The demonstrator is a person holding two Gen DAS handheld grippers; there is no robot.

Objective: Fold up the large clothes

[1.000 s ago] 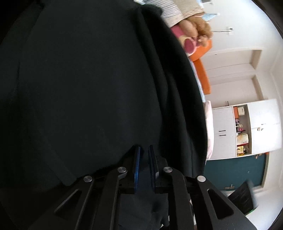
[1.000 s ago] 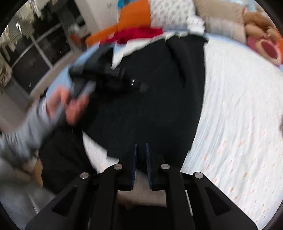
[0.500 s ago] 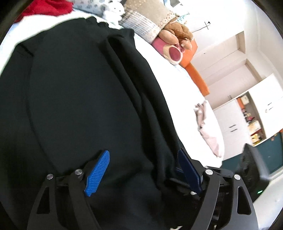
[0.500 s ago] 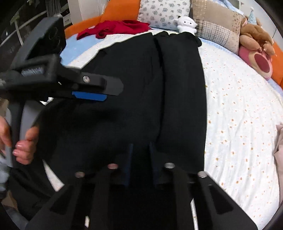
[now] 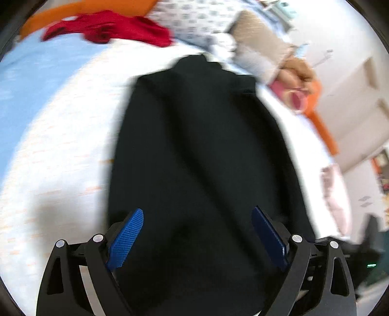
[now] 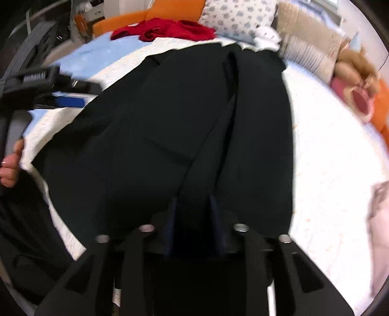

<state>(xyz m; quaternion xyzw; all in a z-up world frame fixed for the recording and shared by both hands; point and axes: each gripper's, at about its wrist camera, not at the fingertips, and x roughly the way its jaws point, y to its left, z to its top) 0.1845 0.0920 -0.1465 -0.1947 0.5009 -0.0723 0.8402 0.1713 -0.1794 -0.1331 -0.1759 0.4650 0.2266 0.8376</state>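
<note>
A large black garment (image 6: 184, 126) lies lengthwise on the white dotted bed sheet (image 6: 328, 150), with one side folded over along a long crease. My right gripper (image 6: 193, 215) hovers at its near end. Its jaws are opening, and dark cloth shows in the gap without being pinched. My left gripper (image 5: 197, 233) hangs above the same garment (image 5: 201, 145). Its blue pads (image 5: 126, 237) are spread wide and still opening, with nothing between them. In the right wrist view the left gripper (image 6: 48, 90) sits at the garment's left edge, held by a hand (image 6: 9, 167).
A red garment (image 6: 167, 30) lies at the head of the bed beside patterned pillows (image 6: 238, 17) and a brown plush toy (image 6: 357, 73). A pale pink cloth (image 6: 379, 214) lies on the right of the bed. An orange bed border (image 5: 323, 126) runs along the far side.
Both grippers were shut a second ago and now stand apart. The left gripper let go of the black cloth and drew back, so the whole garment and the sheet show.
</note>
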